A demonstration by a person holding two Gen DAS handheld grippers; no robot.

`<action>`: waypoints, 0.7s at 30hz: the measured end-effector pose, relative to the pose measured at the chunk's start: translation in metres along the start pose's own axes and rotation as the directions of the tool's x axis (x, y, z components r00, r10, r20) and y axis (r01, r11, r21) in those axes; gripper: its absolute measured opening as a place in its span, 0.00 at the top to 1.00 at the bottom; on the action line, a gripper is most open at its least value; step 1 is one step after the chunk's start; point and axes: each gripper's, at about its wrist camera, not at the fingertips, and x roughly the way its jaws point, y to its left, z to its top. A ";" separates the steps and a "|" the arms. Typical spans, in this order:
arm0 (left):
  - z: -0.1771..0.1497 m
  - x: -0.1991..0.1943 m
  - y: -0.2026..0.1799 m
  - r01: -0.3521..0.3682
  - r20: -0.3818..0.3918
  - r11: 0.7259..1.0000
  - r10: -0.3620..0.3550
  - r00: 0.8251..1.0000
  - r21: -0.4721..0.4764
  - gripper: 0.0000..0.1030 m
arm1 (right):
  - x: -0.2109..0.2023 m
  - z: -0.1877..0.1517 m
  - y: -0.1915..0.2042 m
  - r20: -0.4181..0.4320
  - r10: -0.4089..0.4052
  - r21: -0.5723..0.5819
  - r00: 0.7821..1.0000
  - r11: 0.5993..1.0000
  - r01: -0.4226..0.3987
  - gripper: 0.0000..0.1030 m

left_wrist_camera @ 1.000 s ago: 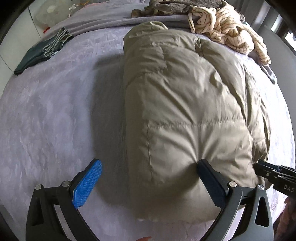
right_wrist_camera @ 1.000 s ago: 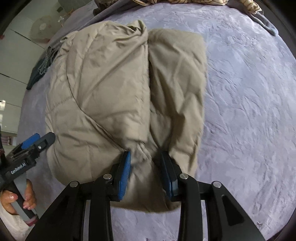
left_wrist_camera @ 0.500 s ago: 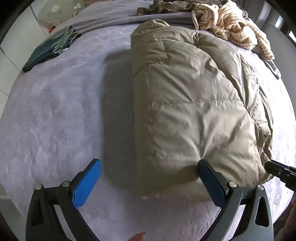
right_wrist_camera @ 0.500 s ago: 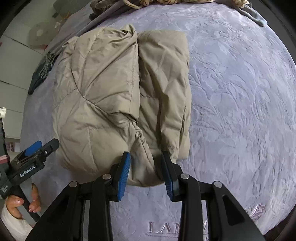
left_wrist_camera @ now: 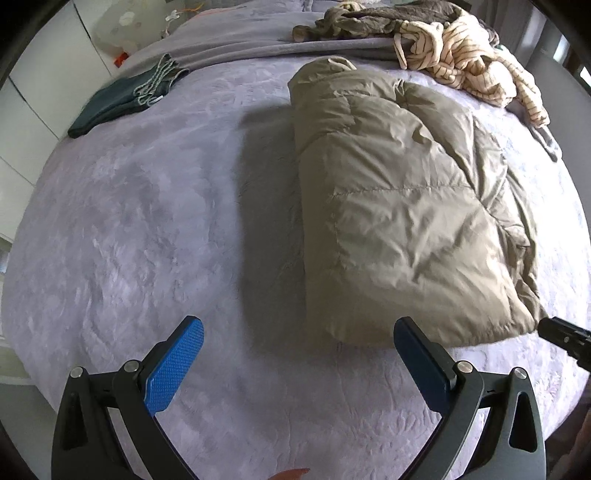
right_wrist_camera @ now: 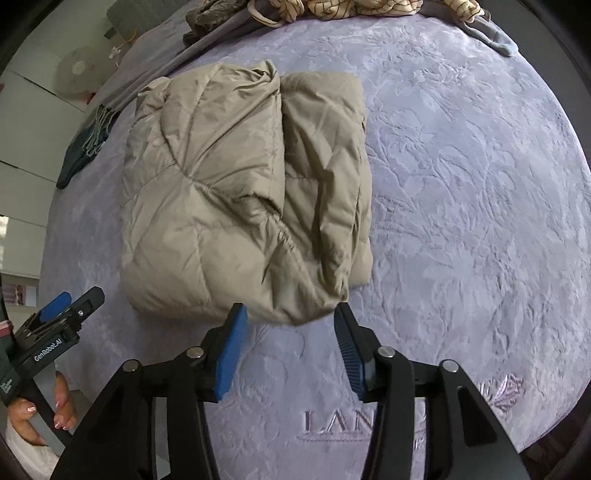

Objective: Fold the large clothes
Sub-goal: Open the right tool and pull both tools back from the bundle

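A beige quilted puffer jacket point(left_wrist_camera: 399, 206) lies folded into a thick bundle on a lavender bed cover point(left_wrist_camera: 147, 229); it also shows in the right wrist view point(right_wrist_camera: 240, 199). My left gripper point(left_wrist_camera: 295, 332) is open and empty, just short of the bundle's near left corner. My right gripper point(right_wrist_camera: 290, 325) is open and empty, its jaws either side of the bundle's near edge without holding it. The left gripper also shows at the left of the right wrist view point(right_wrist_camera: 70, 306).
A dark green folded garment point(left_wrist_camera: 125, 99) lies at the far left of the bed. A striped cream garment point(left_wrist_camera: 465, 62) and an olive one point(left_wrist_camera: 369, 22) are piled at the far edge. A grey blanket point(left_wrist_camera: 236, 44) runs across the back.
My right gripper has opened and let go of the jacket's near edge. Both grippers have drawn back toward the near edge of the bed, and the bundle has settled flat.
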 end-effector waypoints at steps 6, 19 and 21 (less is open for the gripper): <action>-0.004 -0.015 0.007 0.016 0.012 0.999 -0.017 1.000 0.038 0.00 | -0.010 -0.011 0.024 0.026 -0.045 -0.028 0.999 0.999 0.046 0.36; -0.002 -0.060 0.023 0.072 0.104 0.991 -0.084 0.991 0.113 0.00 | -0.038 -0.026 0.073 0.110 -0.083 0.013 0.990 0.997 0.082 0.20; -0.002 -0.071 0.027 0.068 0.126 0.993 -0.080 0.989 0.098 0.00 | -0.045 -0.028 0.078 0.134 -0.098 0.008 0.986 0.995 0.097 0.19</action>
